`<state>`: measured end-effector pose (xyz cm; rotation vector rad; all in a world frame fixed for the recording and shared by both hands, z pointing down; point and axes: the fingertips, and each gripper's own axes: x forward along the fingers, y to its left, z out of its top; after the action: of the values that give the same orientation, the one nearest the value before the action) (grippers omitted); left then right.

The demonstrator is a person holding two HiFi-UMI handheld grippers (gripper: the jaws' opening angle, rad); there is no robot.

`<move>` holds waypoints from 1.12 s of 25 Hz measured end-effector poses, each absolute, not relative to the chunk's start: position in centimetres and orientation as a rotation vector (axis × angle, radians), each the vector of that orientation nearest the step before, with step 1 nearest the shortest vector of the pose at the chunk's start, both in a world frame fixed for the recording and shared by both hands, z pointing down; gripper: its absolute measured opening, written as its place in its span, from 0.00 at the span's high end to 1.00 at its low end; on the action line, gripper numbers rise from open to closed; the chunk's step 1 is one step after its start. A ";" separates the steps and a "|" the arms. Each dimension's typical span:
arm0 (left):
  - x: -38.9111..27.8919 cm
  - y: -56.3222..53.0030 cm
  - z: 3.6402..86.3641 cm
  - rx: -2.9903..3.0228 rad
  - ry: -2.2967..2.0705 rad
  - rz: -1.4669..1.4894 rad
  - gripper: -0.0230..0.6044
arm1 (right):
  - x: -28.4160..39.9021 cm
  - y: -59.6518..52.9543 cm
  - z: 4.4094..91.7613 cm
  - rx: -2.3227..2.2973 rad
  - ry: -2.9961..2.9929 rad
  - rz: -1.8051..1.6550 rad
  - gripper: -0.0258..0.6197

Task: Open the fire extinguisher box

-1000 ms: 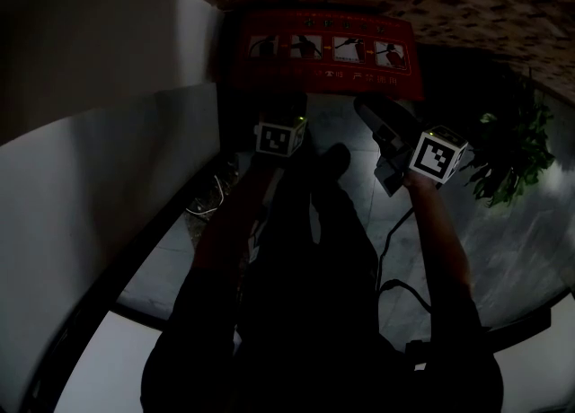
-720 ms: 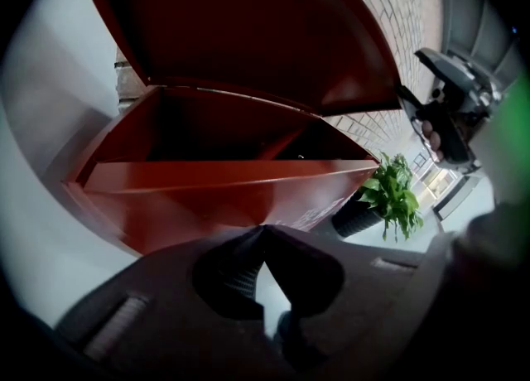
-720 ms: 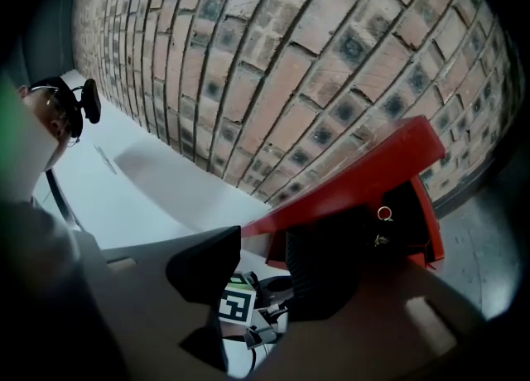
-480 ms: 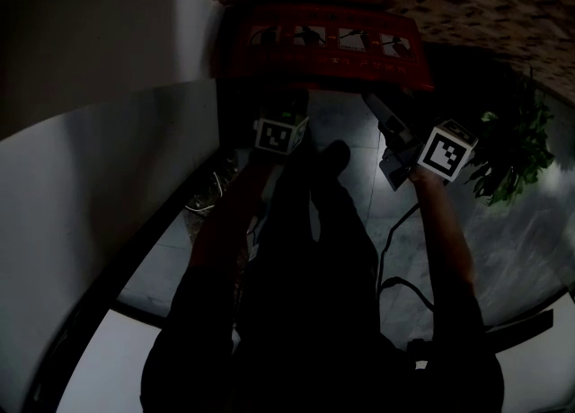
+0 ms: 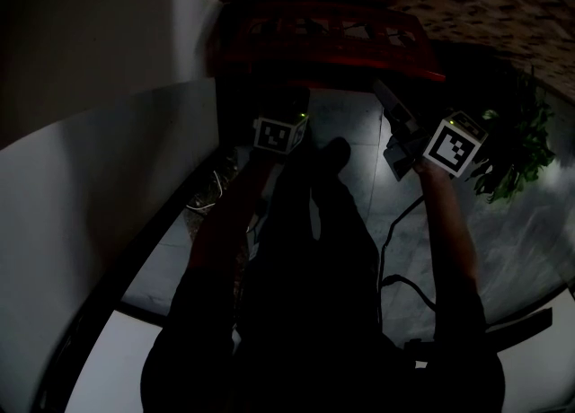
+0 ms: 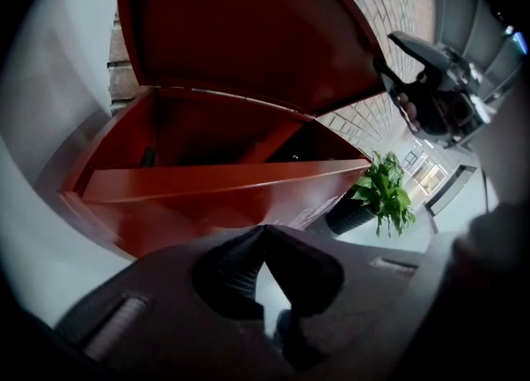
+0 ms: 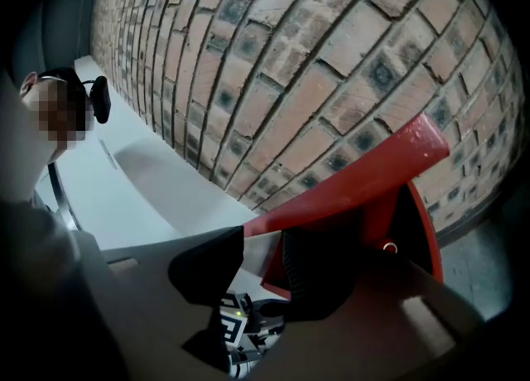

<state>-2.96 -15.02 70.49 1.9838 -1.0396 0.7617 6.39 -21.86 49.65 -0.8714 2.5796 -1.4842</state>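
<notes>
Indoor public space, a lobby or corridor of an office-type building, not a home. Cues: exposed brick wall (image 7: 331,81), glossy large-tile floor (image 5: 346,119), curved white wall panel (image 5: 108,187) along one side, potted plant (image 6: 383,195) in a dark ribbed pot on the floor, red fire extinguisher box (image 6: 207,205) on the floor against the brick. Far down the hall — bright glazed doors or windows (image 6: 431,174), too small to tell which. Head view is dim.
</notes>
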 end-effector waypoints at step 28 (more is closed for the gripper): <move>-2.7 -15.0 69.8 1.976 -0.976 0.704 0.96 | 6.4 -29.3 46.3 -0.949 2.532 -1.331 0.69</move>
<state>-2.73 -15.04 69.76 1.9764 -0.9764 0.7042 6.40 -29.31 46.35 -0.9486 2.5321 -1.3315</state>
